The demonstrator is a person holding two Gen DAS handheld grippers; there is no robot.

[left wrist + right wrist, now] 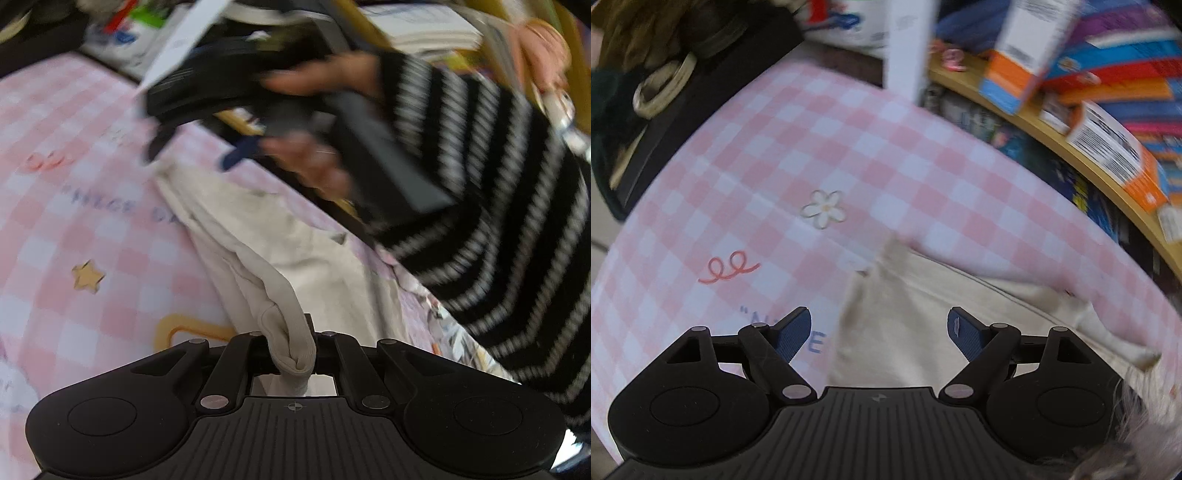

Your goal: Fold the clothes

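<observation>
A cream garment (288,236) lies stretched across a pink and white checked cloth (74,206). My left gripper (293,354) is shut on a bunched fold of the garment's near edge and holds it lifted off the cloth. In the left wrist view the other gripper (195,147), blurred, hangs open above the garment's far end, held by a hand (306,162) in a black and white striped sleeve. In the right wrist view my right gripper (879,332) stands open above the left edge of the cream garment (923,325), with nothing between its blue pads (794,332).
A wooden shelf edge (1071,147) with coloured boxes (1115,155) runs along the far right of the checked cloth (812,155). A dark bag with rings (657,92) sits at the far left. A white post (908,44) stands behind the cloth.
</observation>
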